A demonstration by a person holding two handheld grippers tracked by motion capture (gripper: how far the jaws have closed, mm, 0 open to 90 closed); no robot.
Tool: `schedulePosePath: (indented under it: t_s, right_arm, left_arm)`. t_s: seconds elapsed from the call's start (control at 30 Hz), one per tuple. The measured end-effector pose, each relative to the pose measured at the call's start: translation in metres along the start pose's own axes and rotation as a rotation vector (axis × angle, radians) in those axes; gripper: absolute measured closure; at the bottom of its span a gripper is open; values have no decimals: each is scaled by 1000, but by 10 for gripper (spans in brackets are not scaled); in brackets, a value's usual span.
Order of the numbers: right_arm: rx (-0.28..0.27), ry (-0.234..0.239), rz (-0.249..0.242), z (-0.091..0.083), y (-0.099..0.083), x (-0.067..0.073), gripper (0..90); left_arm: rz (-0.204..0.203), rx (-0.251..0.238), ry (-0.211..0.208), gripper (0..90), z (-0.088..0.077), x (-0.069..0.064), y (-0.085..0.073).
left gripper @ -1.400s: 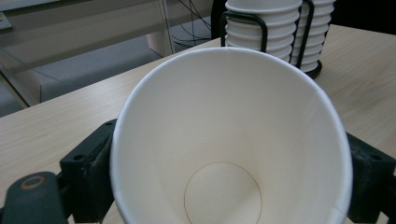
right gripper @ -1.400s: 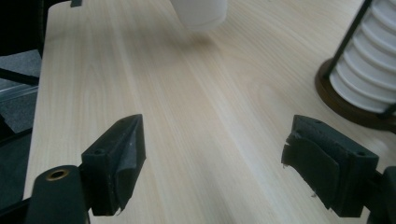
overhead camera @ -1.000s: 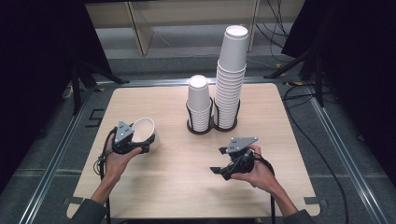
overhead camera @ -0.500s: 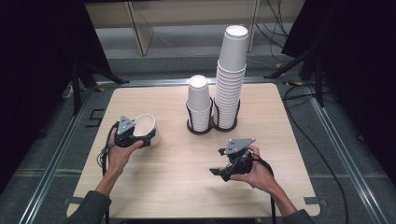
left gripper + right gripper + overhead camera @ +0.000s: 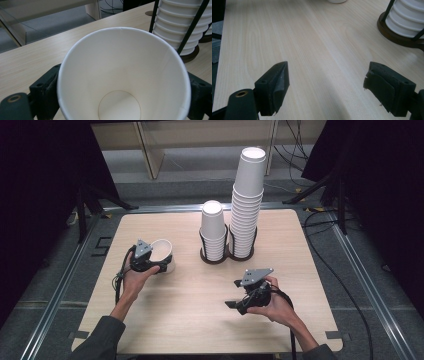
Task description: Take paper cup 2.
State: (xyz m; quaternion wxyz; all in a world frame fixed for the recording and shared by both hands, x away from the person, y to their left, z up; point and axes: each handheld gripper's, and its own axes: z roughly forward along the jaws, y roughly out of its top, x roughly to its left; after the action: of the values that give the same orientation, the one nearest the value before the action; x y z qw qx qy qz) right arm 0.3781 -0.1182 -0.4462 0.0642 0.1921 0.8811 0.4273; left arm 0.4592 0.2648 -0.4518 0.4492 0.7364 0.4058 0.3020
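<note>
A single white paper cup stands upright, mouth up, on the left part of the wooden table. My left gripper has a black jaw against each side of it, and in the left gripper view the cup sits between the two jaws. Those jaws have just been opening with the cup still between them. My right gripper rests low over the front right of the table, pointing left. It is open, with bare wood between its fingers.
A dark wire holder at the table's middle back carries a short stack of white cups and a much taller stack. Cables trail from both grippers. Metal rails and dark floor surround the table.
My left hand has carried the cup rightward and down. The cup went from tilted in the air to upright on the table. The right hand stayed put.
</note>
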Motion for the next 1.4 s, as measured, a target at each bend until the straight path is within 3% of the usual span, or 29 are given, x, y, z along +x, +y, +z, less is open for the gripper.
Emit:
schedulePosePath:
  t_s: [0.27, 0.4, 0.43, 0.77, 0.97, 1.07, 1.17, 1.4]
  right_arm:
    - [3, 4, -9, 1, 0, 1, 192]
    - [4, 5, -10, 1, 0, 1, 192]
    - [4, 6, -10, 1, 0, 1, 192]
    - [9, 4, -27, 0, 0, 1, 192]
    - [8, -1, -26, -1, 0, 1, 192]
    - [9, -1, -29, -1, 0, 1, 192]
    - [16, 3, -1, -2, -1, 2, 193]
    - [9, -3, -22, -2, -1, 0, 193]
  left_arm:
    - [-7, -30, -23, 76, 5, 1, -6]
    - [-1, -46, -54, 113, 7, 5, -13]
    - [-13, -42, -54, 116, 6, 5, -15]
    - [2, -86, -82, 126, -6, 9, -30]
    - [-19, -104, -104, 134, -10, 13, -36]
    - [-1, -117, -117, 135, -12, 14, -39]
    - [13, -107, -125, 136, -14, 15, -41]
    - [30, -80, -125, 144, -20, 13, -46]
